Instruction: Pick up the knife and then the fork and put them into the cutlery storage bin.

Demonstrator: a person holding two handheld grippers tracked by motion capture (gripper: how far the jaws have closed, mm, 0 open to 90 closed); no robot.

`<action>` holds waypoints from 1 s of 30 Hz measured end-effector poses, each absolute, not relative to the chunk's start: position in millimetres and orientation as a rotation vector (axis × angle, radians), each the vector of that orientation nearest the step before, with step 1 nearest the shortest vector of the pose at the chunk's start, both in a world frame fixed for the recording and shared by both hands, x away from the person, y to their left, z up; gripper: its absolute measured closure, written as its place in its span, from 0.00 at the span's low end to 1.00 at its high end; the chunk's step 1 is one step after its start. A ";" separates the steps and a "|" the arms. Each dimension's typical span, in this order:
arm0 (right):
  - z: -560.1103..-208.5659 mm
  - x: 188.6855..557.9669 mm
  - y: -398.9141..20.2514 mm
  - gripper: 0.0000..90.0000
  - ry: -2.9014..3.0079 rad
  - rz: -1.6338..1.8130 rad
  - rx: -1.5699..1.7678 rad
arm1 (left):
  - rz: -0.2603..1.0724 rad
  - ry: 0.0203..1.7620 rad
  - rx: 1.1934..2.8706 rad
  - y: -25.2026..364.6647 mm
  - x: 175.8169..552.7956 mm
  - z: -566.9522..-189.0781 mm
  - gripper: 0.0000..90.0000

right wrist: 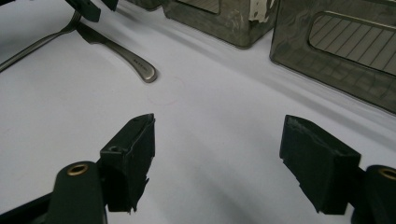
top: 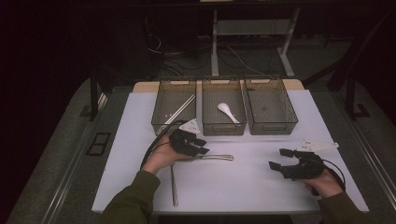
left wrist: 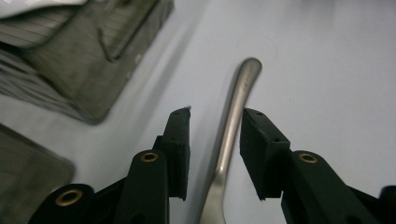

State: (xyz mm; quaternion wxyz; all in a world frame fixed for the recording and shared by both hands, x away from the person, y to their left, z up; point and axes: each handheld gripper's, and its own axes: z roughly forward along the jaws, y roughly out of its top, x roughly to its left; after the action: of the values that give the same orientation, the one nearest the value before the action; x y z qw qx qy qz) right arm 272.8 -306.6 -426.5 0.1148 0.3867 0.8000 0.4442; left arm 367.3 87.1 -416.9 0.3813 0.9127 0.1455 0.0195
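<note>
A metal utensil (top: 217, 157) lies on the white table (top: 243, 186), its handle pointing right. My left gripper (top: 203, 146) hangs over its left part. In the left gripper view the handle (left wrist: 233, 107) runs up between the jaws of the left gripper (left wrist: 217, 113), with a gap on each side, so the pads do not press it. A metal fork (top: 173, 184) lies near the front edge beside the left wrist. My right gripper (top: 278, 158) is open at the front right, with bare table between the jaws of the right gripper (right wrist: 218, 121). The utensil handle (right wrist: 135, 63) and fork (right wrist: 37, 44) lie beyond.
Three dark see-through bins stand in a row at the back: the left bin (top: 161, 122) holds a long pale stick (top: 180, 108), the middle bin (top: 223, 128) a white spoon (top: 227, 112), and the right bin (top: 273, 127) looks bare. Bin walls (right wrist: 327, 51) rise ahead of the right gripper.
</note>
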 end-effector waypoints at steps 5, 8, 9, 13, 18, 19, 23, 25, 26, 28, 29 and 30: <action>-426.4 272.2 -305.9 0.29 2.353 1.300 1.134 | 0.055 0.317 2.399 77.5 364.9 -429.7 0.68; -426.6 272.3 -305.8 0.29 2.354 1.301 1.133 | 0.062 0.290 2.419 70.9 362.4 -433.8 0.71; -426.7 272.4 -305.9 0.29 2.356 1.300 1.134 | 0.076 0.280 2.428 69.5 362.4 -434.5 0.72; -426.7 272.6 -306.0 0.29 2.355 1.302 1.135 | 0.075 0.261 2.440 69.4 363.2 -437.2 0.76; -426.6 272.5 -306.0 0.30 2.355 1.302 1.133 | 0.080 0.243 2.436 70.8 363.1 -441.3 0.81; -426.6 272.5 -306.0 0.29 2.356 1.301 1.133 | 0.087 0.230 2.435 70.8 362.3 -441.8 0.81; -427.1 272.6 -305.6 0.29 2.357 1.298 1.128 | 0.104 0.198 2.430 69.6 361.5 -442.6 0.81; -427.3 272.6 -305.1 0.29 2.359 1.296 1.128 | 0.098 0.189 2.421 69.0 361.4 -443.4 0.84; -427.4 272.6 -304.9 0.29 2.358 1.296 1.126 | 0.097 0.178 2.421 69.0 362.1 -443.5 0.85; -427.5 272.5 -304.5 0.29 2.359 1.294 1.127 | 0.090 0.170 2.412 69.6 363.1 -444.2 0.86; -427.5 272.5 -304.5 0.30 2.359 1.295 1.126 | 0.087 0.162 2.413 69.9 363.6 -444.3 0.86; -427.5 272.5 -304.5 0.29 2.359 1.295 1.126 | 0.085 0.159 2.413 69.8 363.9 -444.3 0.87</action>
State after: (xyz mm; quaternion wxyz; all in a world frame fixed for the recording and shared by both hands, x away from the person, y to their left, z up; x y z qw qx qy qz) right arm 272.5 -304.5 -427.5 0.1118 0.3836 0.8036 0.4411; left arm 363.9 69.8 -444.3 0.3531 0.9330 0.0614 0.0329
